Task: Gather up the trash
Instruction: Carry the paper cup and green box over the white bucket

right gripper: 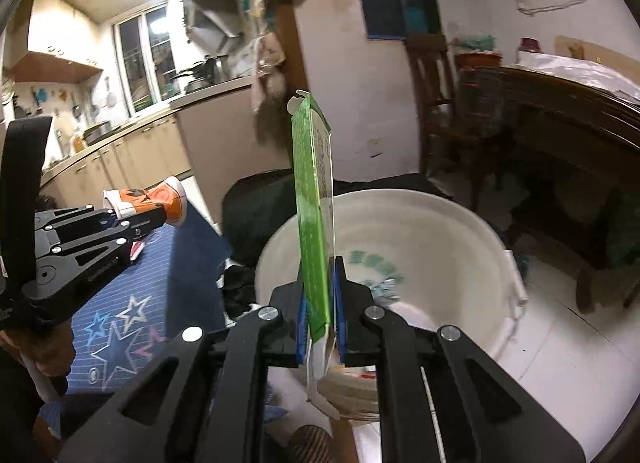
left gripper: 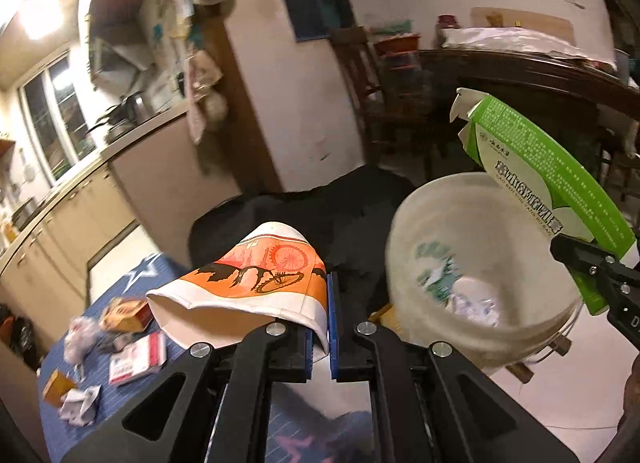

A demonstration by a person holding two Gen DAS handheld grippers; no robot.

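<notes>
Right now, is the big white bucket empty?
No, the white bucket already has crumpled white paper lying at its bottom.

A squashed orange paper cup [left gripper: 248, 283] and a flattened green carton [right gripper: 314, 223] are hanging beside the white bucket [right gripper: 480, 239], scraps lying inside.

The white bucket [right gripper: 420, 231] stood open-mouthed on the pale floor, with only crumpled paper [left gripper: 472, 303] low inside. A black bag [right gripper: 256, 215] crowded its far side, and the blue star-patterned cloth [right gripper: 132, 303] lay to its left. A dark wooden table [right gripper: 560, 111] and chair [right gripper: 432, 75] stood beyond, well apart.
</notes>
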